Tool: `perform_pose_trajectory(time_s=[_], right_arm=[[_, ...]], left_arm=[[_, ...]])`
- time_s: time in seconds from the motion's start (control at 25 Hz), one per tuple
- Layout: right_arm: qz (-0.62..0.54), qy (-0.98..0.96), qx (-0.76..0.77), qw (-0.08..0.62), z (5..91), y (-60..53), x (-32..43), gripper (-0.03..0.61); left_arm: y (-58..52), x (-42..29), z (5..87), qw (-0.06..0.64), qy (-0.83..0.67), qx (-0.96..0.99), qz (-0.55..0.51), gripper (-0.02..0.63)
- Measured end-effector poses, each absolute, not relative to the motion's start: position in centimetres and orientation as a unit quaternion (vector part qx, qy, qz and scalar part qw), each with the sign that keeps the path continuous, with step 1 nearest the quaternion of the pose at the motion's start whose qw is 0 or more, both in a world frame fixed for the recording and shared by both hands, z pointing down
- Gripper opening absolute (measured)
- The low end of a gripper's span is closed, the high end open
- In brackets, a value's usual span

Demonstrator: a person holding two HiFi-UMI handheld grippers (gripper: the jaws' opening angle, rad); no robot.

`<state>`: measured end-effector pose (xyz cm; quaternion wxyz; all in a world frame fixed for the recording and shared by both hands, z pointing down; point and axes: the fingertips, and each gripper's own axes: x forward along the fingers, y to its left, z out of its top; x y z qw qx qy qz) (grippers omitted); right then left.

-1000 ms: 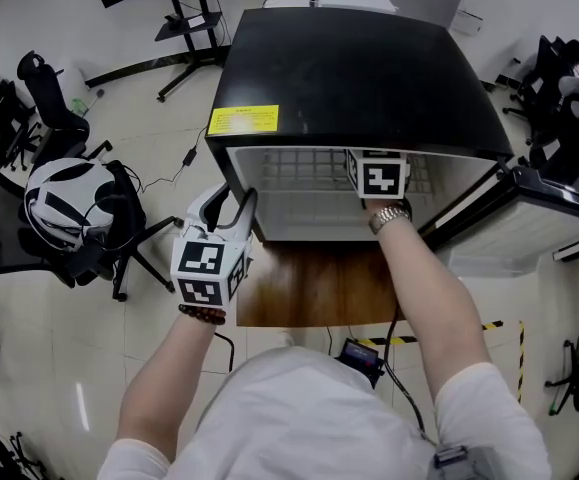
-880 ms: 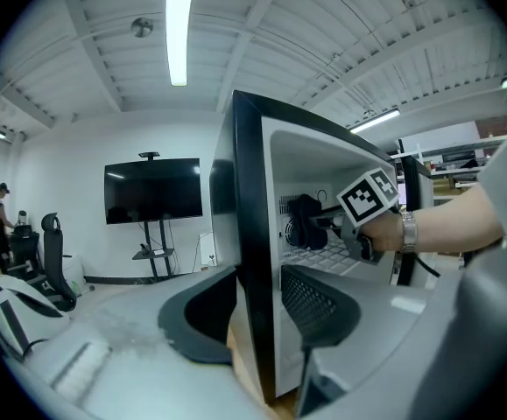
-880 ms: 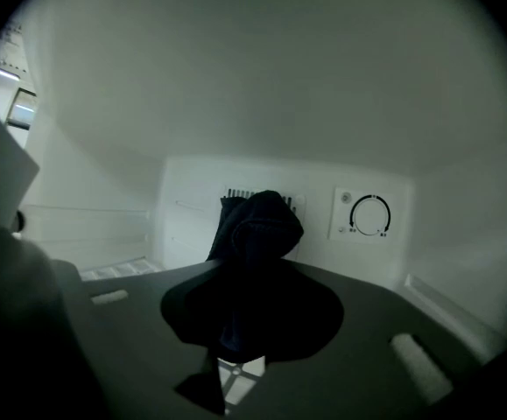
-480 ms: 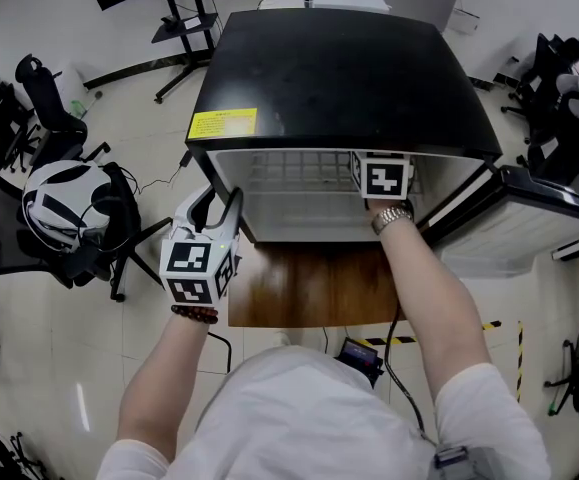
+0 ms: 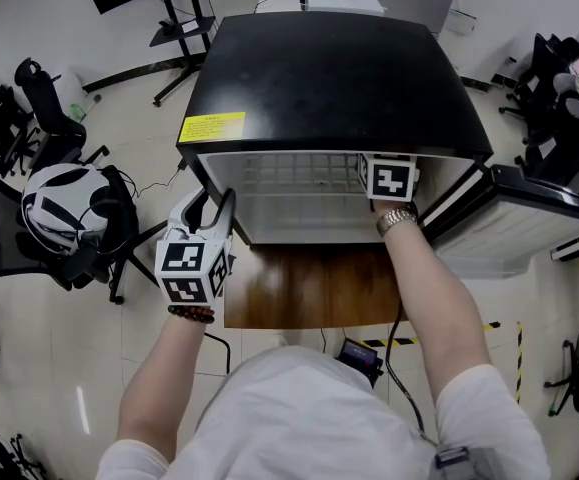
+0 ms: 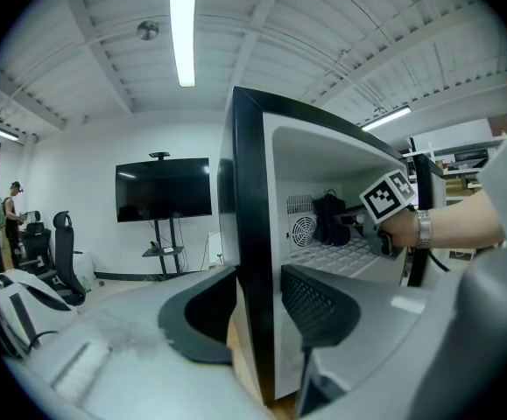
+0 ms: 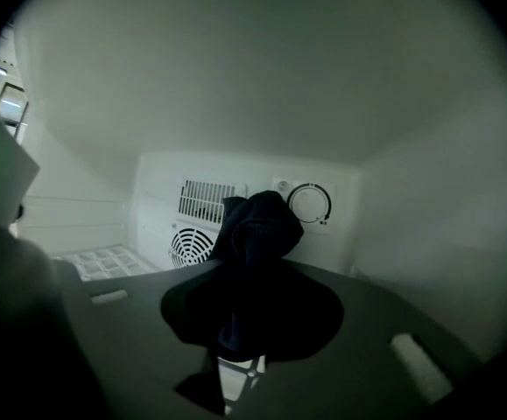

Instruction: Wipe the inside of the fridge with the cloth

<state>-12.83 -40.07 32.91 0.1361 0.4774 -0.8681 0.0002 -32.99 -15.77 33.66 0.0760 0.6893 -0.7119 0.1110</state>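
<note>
The black compact fridge (image 5: 329,78) with a white interior stands open on the brown wooden tabletop (image 5: 309,290), the right claw (image 5: 391,178) reaching inside near its white wire shelf (image 5: 289,173), the left claw (image 5: 212,206) just outside its left wall.

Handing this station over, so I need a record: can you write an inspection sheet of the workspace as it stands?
Surface: wooden table with the fridge on it.
Job's things: black fridge with its door swung open to the right and a wire shelf inside; dark cloth inside, in front of the dial.
Clutter: white-and-black bag, left of the fridge.
Grippers: left tool astride the fridge's left wall edge, grip unclear; right tool inside the fridge, shut on the cloth.
Cables: one cable hangs below the table's front edge.
Surroundings: chairs, TV on a stand, striped floor tape.
</note>
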Motion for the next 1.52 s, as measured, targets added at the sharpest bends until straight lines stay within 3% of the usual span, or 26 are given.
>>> perform_pose_trajectory(time_s=[0.64, 1.08, 1.52], right_arm=[[-0.010, -0.860, 0.494, 0.127, 32.0, -39.6, -10.6, 0.086], [-0.019, -0.911, 0.396, 0.109, 30.8, -32.1, -19.5, 0.086], [-0.032, -0.935, 0.322, 0.146, 32.9, -27.9, -29.4, 0.086]], left_arm=[[-16.0, -33.0, 33.8, 0.075, -0.718, 0.683, 0.111, 0.153], [-16.1, -32.9, 33.8, 0.070, -0.704, 0.697, 0.116, 0.153], [-15.9, -32.7, 33.8, 0.063, -0.682, 0.718, 0.123, 0.156]])
